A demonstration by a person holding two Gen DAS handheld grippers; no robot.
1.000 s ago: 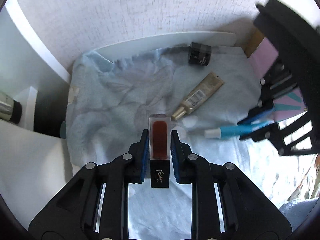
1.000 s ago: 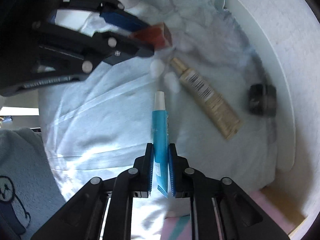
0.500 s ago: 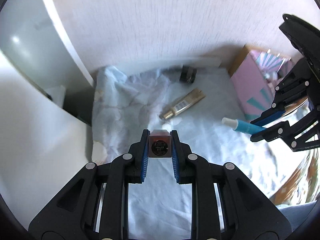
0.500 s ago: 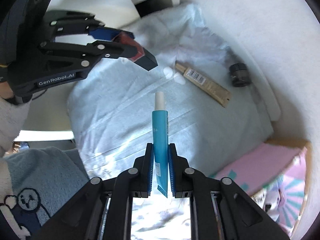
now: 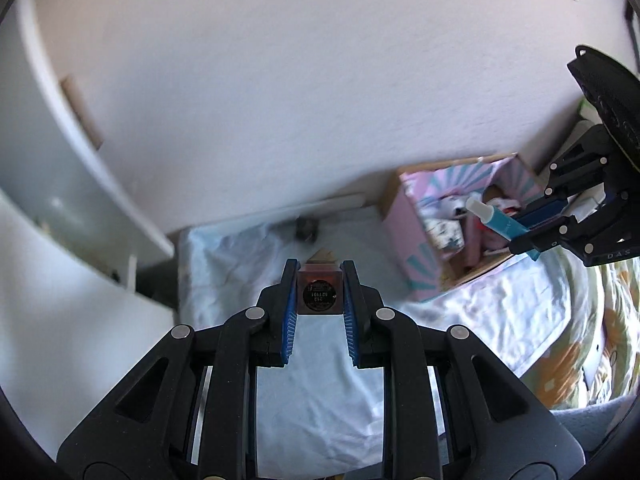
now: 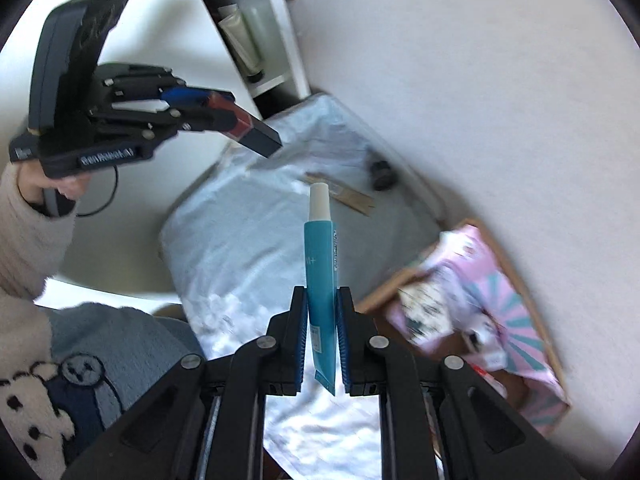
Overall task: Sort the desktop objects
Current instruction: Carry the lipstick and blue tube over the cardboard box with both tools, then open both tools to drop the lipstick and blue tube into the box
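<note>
Black gripper [image 6: 212, 114] — blue pads [image 6: 182, 94], silver screws, fuzzy cream sleeve [image 6: 32, 236]

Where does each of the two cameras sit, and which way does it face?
Left wrist: on the left gripper, looking down past its clamped lip gloss at the blue cloth; no body shows.
Right wrist: on the right gripper, looking down along its teal tube; a cream sleeve shows.
Shared: pink box, both grippers, cloth.

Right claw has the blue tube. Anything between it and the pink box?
Nothing visible. The right claw holds the blue tube in the air above the cloth; the pink box sits open-topped, to its right in the right wrist view. The left claw is on the far side.
</note>
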